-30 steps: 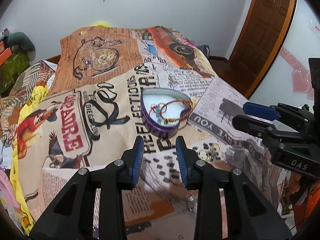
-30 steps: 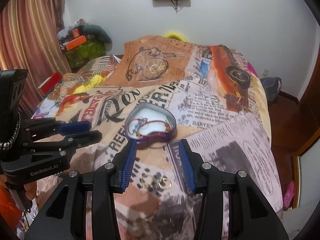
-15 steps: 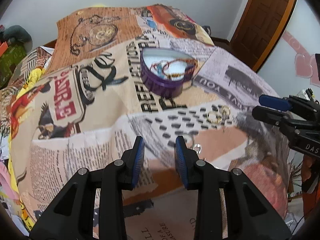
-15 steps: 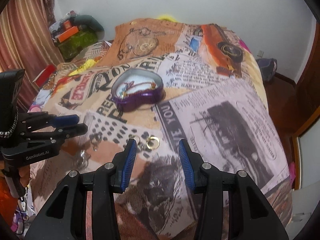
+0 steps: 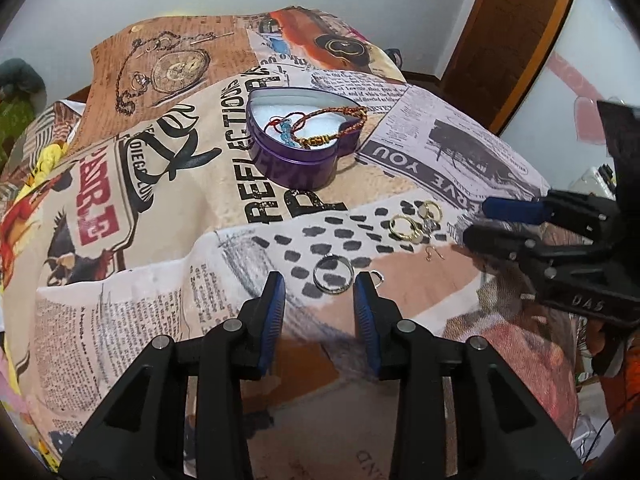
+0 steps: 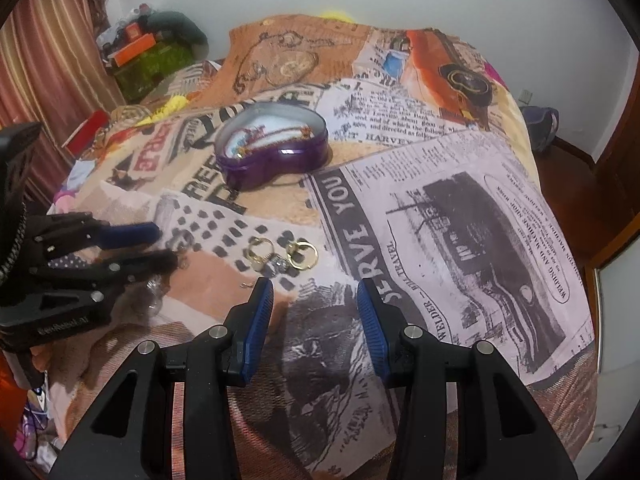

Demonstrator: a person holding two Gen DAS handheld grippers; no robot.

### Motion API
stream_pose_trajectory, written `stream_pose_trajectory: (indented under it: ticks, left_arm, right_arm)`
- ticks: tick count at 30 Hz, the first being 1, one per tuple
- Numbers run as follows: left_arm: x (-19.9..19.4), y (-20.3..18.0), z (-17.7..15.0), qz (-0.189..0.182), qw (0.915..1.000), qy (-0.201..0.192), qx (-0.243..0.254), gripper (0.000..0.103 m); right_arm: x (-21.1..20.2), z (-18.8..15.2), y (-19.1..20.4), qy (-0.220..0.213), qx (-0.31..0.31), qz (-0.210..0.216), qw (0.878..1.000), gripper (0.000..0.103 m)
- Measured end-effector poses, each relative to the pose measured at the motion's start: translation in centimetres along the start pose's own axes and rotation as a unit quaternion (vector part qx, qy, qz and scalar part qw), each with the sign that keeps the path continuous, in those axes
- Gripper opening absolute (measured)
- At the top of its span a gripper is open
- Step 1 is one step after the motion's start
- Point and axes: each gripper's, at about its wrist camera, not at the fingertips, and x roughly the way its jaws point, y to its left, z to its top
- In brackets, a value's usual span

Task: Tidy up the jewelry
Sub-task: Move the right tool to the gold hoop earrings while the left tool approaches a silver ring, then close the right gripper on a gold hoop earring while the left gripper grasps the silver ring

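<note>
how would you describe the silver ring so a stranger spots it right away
Start at the purple heart-shaped tin on the printed bedspread, then come toward the left gripper. The silver ring lies just beyond its fingertips: larger, plain and silver, unlike the gold hoops.

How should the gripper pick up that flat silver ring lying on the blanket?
Pinch the thin silver ring across its rim, coming down from above. It lies flat on the printed blanket, so a side approach probably finds nothing to hold. The open left gripper sits just short of it.

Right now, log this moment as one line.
left gripper: open, at silver ring | right gripper: open, near gold hoops | heart tin: bracelets inside
</note>
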Motion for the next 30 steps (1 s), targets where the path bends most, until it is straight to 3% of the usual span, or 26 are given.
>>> stream_pose_trajectory:
  ticks: [10, 17, 23, 24, 26, 30]
  left_arm:
    - [0.7, 0.6, 0.4, -0.008, 0.9998, -0.018, -0.008, 0.035]
    - [0.7, 1.5, 0.2, -0.016, 0.9991, -0.025, -0.028, 0.021]
    - [0.6, 1.7, 0.1, -0.021, 0.9988, -0.029, -0.034, 0.021]
    - [0.6, 1.6, 0.1, -0.02, 0.9988, -0.03, -0.033, 0.021]
    - [0.5, 1.7, 0.1, -0.02, 0.9988, -0.03, -0.033, 0.021]
    - [0.1, 1.8, 0.2, -0.018, 0.9985, -0.035, -0.037, 0.021]
  right_arm:
    - [1.9, 0.4, 0.0, 0.009, -0.018, -0.005, 1.0, 0.04]
    - [2.8, 1.1, 0.2, -0.003, -0.024, -0.013, 1.0, 0.04]
    - [3.2, 1.3, 0.5, -0.011, -0.033, -0.014, 0.999, 0.039]
    - [3.3, 1.3, 0.5, -0.012, -0.035, -0.014, 0.999, 0.038]
    - [3.3, 1.4, 0.6, -0.016, -0.039, -0.008, 0.999, 0.022]
    - [3.3, 1.4, 1.1, -0.015, -0.051, -0.011, 0.999, 0.017]
